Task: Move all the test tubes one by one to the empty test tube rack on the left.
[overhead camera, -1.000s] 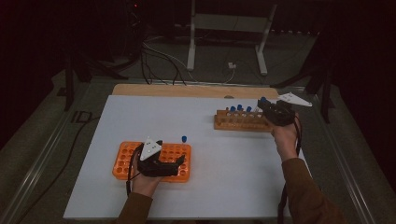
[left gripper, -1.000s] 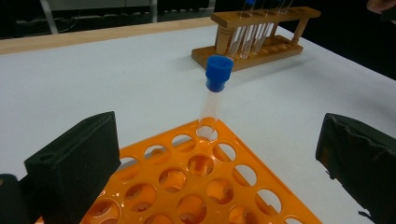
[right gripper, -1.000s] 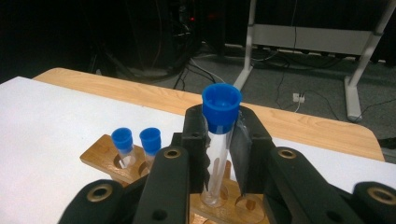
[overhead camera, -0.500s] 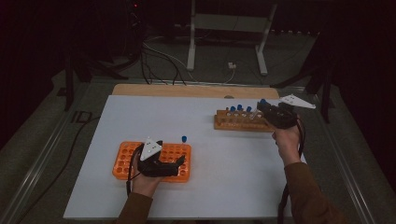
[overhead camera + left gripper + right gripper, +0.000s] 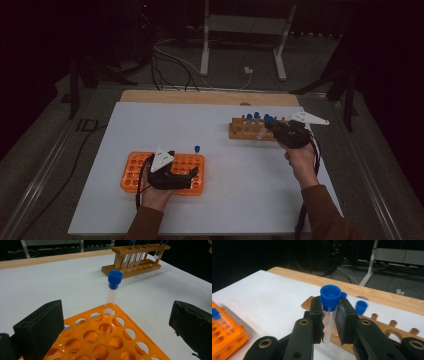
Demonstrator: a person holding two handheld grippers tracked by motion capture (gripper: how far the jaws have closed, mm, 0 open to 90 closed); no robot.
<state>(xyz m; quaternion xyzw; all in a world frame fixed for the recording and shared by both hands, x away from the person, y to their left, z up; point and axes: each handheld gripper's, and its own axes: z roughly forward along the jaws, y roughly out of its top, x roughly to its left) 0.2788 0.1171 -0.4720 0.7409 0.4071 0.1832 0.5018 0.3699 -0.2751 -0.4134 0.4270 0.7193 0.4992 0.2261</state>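
My right gripper point(image 5: 268, 130) point(image 5: 331, 307) is shut on a clear test tube with a blue cap point(image 5: 330, 296), holding it near the right end of the wooden rack point(image 5: 244, 131) point(image 5: 374, 326). A few more blue-capped tubes point(image 5: 256, 115) stand in that rack. My left gripper point(image 5: 192, 176) point(image 5: 115, 323) rests open over the orange rack point(image 5: 134, 172) point(image 5: 100, 340), its jaws wide apart. One blue-capped tube point(image 5: 197, 148) point(image 5: 113, 288) stands in the orange rack's far corner hole, ahead of the left jaws and untouched.
The white table top point(image 5: 220, 200) ends in a wooden strip point(image 5: 200, 96) at the back. Beyond it lie cables and a metal stand's legs point(image 5: 205, 55) on a dark floor. The wooden rack point(image 5: 136, 262) stands far right of the orange one.
My right hand has drawn slightly left and toward the near side of the wooden rack with the tube in its jaws. The left hand has stayed put.
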